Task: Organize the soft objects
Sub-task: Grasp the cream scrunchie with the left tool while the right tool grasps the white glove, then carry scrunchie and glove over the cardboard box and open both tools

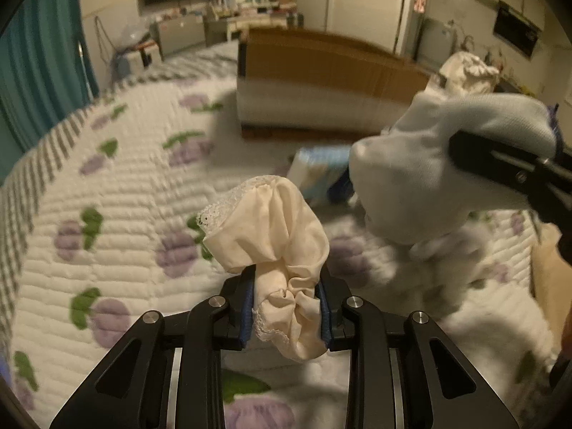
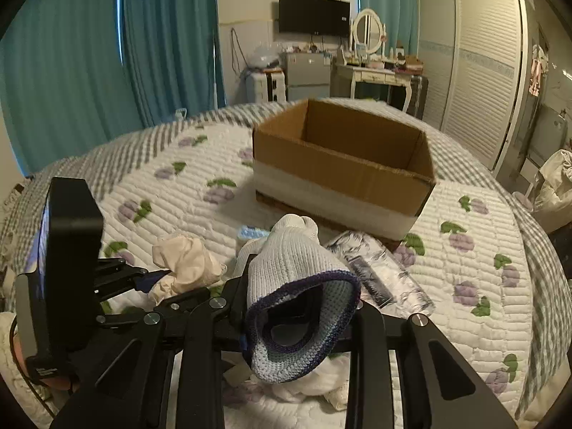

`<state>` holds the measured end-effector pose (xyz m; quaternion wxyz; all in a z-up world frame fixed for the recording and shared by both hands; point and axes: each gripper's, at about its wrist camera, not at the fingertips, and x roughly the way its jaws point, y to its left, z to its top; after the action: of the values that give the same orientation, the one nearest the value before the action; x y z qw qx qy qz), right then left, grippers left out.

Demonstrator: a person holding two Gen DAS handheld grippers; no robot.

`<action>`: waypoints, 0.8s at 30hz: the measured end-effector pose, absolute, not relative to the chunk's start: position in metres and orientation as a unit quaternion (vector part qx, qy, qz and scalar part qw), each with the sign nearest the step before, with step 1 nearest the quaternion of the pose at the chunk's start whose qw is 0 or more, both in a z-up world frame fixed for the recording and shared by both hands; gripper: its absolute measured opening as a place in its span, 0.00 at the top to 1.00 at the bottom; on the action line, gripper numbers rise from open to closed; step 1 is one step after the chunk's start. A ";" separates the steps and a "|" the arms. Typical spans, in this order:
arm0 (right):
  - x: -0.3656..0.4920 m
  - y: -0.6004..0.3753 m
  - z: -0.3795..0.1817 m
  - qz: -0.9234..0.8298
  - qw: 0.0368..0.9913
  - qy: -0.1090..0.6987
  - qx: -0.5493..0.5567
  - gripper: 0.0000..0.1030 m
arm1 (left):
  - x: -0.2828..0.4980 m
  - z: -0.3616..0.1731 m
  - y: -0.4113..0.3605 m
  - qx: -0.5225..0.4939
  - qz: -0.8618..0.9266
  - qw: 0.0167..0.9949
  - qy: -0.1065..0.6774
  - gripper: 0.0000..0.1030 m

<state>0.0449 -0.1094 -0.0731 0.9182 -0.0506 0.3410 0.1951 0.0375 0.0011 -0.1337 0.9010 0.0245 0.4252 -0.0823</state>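
Behind glove [image 2: 296,286]: R claw [image 2: 300,321] pads.

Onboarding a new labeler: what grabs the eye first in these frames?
Both grippers hold fabric above the quilted bed: the left gripper clamps a cream lace-trimmed garment, the right gripper a white knit sock with a blue cuff. Beyond them, an open cardboard box sits on the quilt.
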 end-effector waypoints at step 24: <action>0.111 -0.165 0.072 0.162 0.963 0.215 -0.021 0.73 | 0.116 0.020 -0.023 0.033 -0.097 0.950 0.297 0.73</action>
<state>0.1107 -0.1649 0.0719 0.9628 -0.0210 0.2152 0.1621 0.1162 -0.0229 0.0197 0.9495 0.0333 0.2966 -0.0965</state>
